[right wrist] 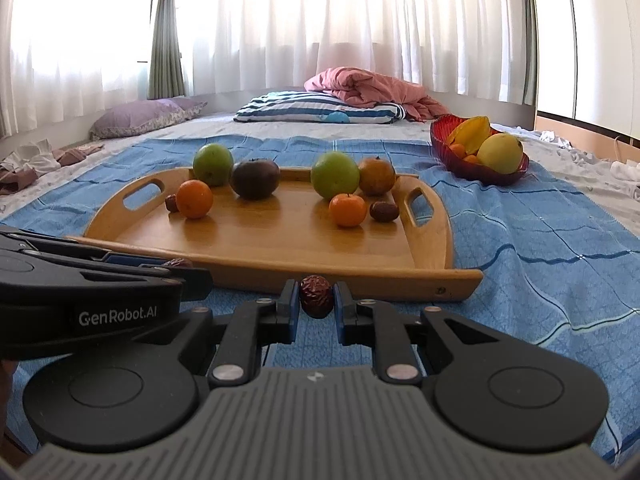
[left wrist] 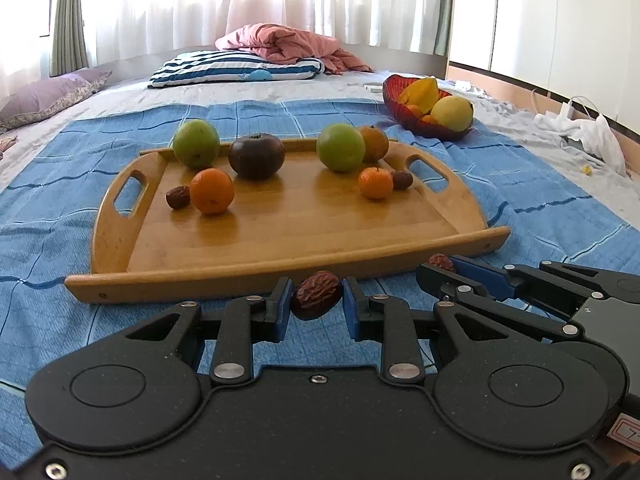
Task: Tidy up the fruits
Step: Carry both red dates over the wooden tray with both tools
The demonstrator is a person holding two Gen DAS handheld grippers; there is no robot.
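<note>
My left gripper point(left wrist: 317, 295) is shut on a red date point(left wrist: 316, 294), held just before the near rim of the wooden tray point(left wrist: 280, 264). My right gripper point(right wrist: 316, 296) is shut on another red date point(right wrist: 316, 295), also at the tray's near rim point(right wrist: 320, 270). Each gripper shows in the other's view, side by side. On the tray lie two green apples point(left wrist: 196, 143) point(left wrist: 341, 147), a dark persimmon point(left wrist: 256, 157), oranges point(left wrist: 211, 191) point(left wrist: 375, 183), a brownish orange fruit point(left wrist: 374, 143) and two dates point(left wrist: 178, 197) point(left wrist: 402, 180).
A red glass bowl point(left wrist: 430, 126) with starfruit, a yellow fruit and small oranges sits at the back right on the blue blanket point(left wrist: 540, 208). Pillows and a pink quilt point(left wrist: 280, 42) lie farther back. White clothes point(left wrist: 592, 132) lie at the right.
</note>
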